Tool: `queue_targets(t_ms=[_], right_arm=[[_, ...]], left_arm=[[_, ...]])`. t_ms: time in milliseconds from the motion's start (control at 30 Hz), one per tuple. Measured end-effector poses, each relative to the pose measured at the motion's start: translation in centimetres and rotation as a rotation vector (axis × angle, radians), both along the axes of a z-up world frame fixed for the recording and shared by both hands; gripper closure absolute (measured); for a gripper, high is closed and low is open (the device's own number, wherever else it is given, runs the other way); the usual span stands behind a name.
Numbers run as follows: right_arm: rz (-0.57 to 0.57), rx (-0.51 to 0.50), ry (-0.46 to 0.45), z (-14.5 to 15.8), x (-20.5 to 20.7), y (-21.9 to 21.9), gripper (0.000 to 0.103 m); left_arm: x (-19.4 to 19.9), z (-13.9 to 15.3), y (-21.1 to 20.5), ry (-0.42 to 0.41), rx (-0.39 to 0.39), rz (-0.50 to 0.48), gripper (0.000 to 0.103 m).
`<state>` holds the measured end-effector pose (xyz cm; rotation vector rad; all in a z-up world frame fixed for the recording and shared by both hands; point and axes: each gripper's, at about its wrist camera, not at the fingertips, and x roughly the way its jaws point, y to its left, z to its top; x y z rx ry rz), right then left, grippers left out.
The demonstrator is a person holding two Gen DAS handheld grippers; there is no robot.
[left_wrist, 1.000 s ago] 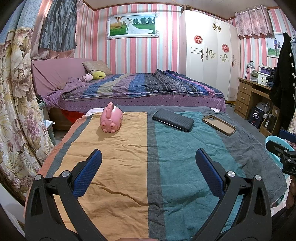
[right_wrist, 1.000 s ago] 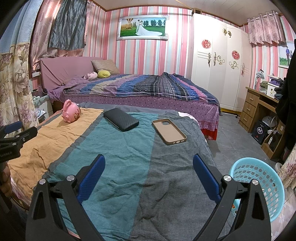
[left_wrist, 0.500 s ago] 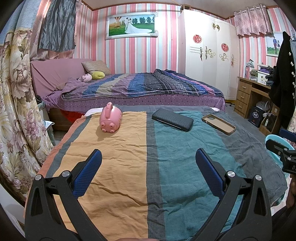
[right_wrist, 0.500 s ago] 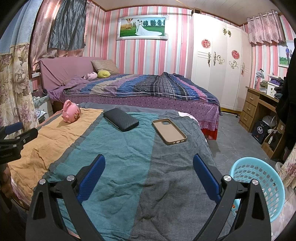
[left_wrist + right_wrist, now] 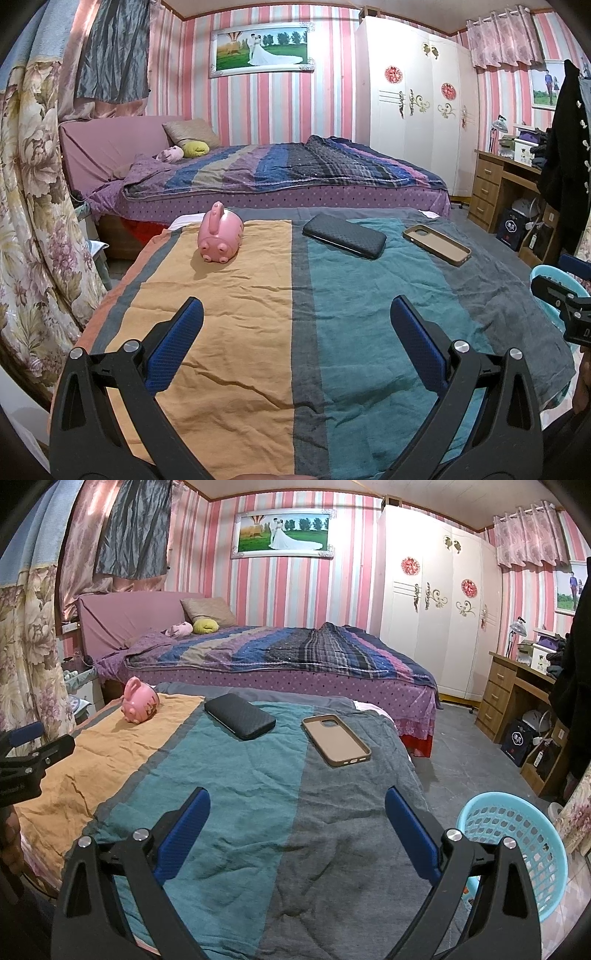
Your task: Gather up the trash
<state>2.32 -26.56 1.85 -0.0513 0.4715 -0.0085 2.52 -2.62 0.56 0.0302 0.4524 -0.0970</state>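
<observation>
Striped cloth-covered table [image 5: 229,332] lies under both spread, empty tongs; right gripper [image 5: 297,821] should approach the tan rubbery phone case [image 5: 335,740] ahead, gripping its rim.

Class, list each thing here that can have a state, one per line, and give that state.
Left gripper: open, holding nothing.
Right gripper: open, holding nothing.
Piggy bank: lying tipped over on the orange stripe.
Black case: flat, closed.
Tan phone case: flat, open side up, no phone in it.
Basket: upright on the floor.
Wardrobe: doors shut.
</observation>
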Motion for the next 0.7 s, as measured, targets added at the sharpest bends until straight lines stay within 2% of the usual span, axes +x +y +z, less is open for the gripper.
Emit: queue_targets(t_ms=[700], right_arm=[[-0.001, 0.001, 0.004, -0.29, 0.23, -0.03, 0.009]], left_arm=[[0.03, -0.06, -0.19, 0.001, -0.001, 0.002, 0.005]])
